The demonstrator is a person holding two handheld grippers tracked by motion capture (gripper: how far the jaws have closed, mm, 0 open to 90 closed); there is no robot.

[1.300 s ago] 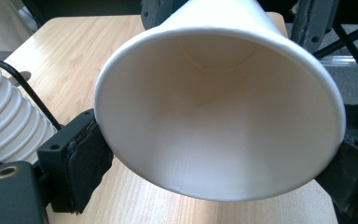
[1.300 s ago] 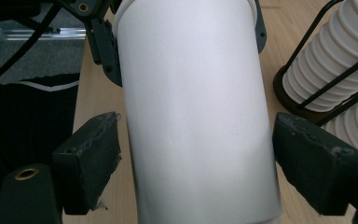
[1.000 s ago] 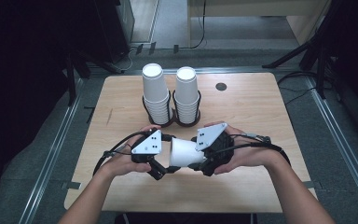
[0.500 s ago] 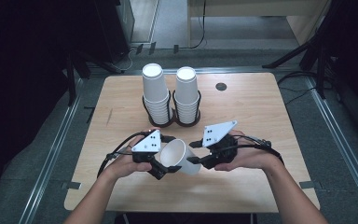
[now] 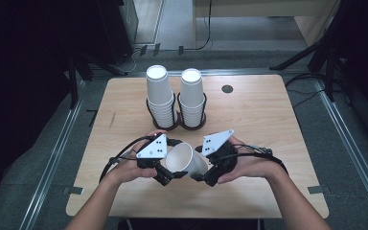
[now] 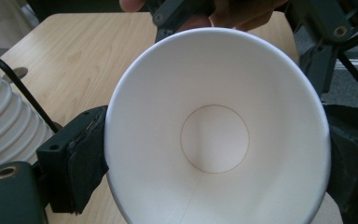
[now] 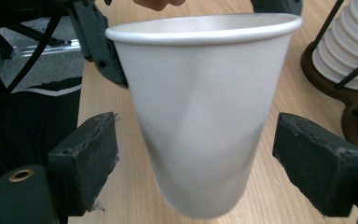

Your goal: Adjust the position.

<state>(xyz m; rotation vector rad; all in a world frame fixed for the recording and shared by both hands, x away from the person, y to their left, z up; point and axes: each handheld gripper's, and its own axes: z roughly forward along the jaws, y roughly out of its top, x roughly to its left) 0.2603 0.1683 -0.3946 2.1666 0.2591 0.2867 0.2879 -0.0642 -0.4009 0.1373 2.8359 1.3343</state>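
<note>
High view – cup: a white paper cup [image 5: 186, 160] lies tilted between the two grippers above the wooden surface [image 5: 268, 124], mouth toward 10 o'clock.
High view – left gripper [image 5: 165, 175]: at 9 o'clock of the cup, fingers clamped on its rim end.
High view – right gripper [image 5: 206, 176]: at 3 o'clock of the cup, near its base end.
High view – stacks: two stacks of cups [image 5: 175, 96] stand in dark holders at 12 o'clock, well apart from the hands.
Left gripper view – cup [image 6: 216, 135]: seen down its mouth; a finger [image 6: 81, 156] presses each side of the rim – the cup is held.
Right gripper view – cup [image 7: 200, 116]: its wall sits between the fingers [image 7: 86, 156], which have just been opening – a gap shows on both sides, nothing gripped.
</note>
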